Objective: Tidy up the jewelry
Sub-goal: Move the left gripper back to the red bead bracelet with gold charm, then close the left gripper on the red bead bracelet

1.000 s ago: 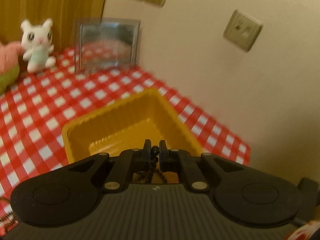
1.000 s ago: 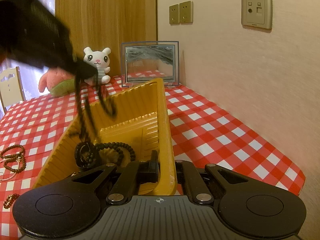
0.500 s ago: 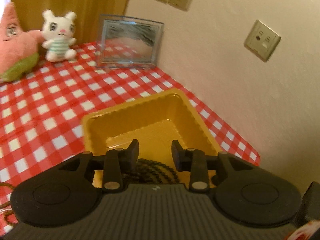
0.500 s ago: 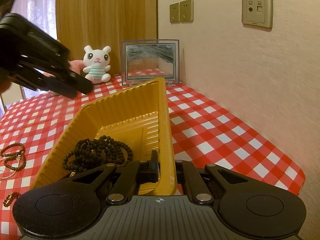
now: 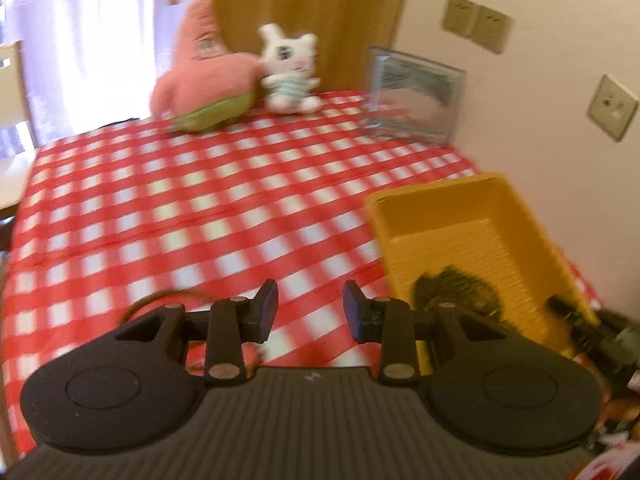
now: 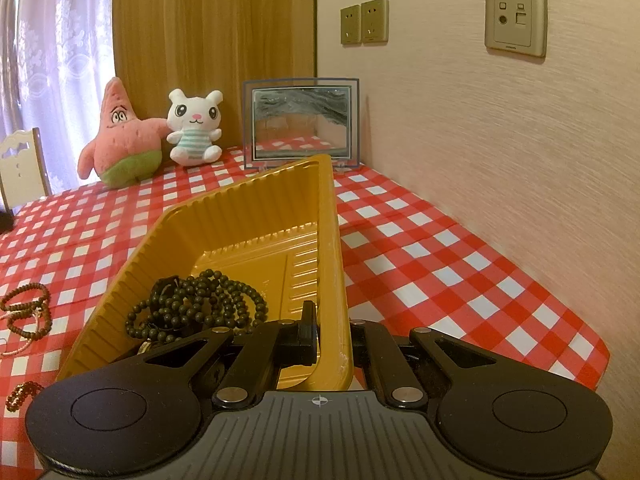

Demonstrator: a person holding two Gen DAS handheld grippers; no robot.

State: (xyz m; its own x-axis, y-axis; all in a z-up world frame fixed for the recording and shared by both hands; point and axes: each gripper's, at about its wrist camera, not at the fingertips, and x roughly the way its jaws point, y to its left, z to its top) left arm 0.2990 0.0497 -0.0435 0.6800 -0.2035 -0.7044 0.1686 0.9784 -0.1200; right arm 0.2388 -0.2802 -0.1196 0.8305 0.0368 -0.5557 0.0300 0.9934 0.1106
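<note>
On checked cloth, right claw (image 6: 330, 334) clamping yellow tray (image 6: 256, 216), beads (image 6: 200, 304) inside

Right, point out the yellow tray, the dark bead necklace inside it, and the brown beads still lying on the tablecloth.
yellow tray (image 6: 248, 216), right wrist view, on its ribbed inner far wall.
dark bead necklace (image 6: 200, 304), right wrist view, middle of the heap.
brown beads (image 6: 28, 310), right wrist view, on the coiled strands.

Pink starfish plush (image 6: 120, 136) beside white bunny plush (image 6: 195, 128) — glass frame (image 6: 301, 123) nearby.
</note>
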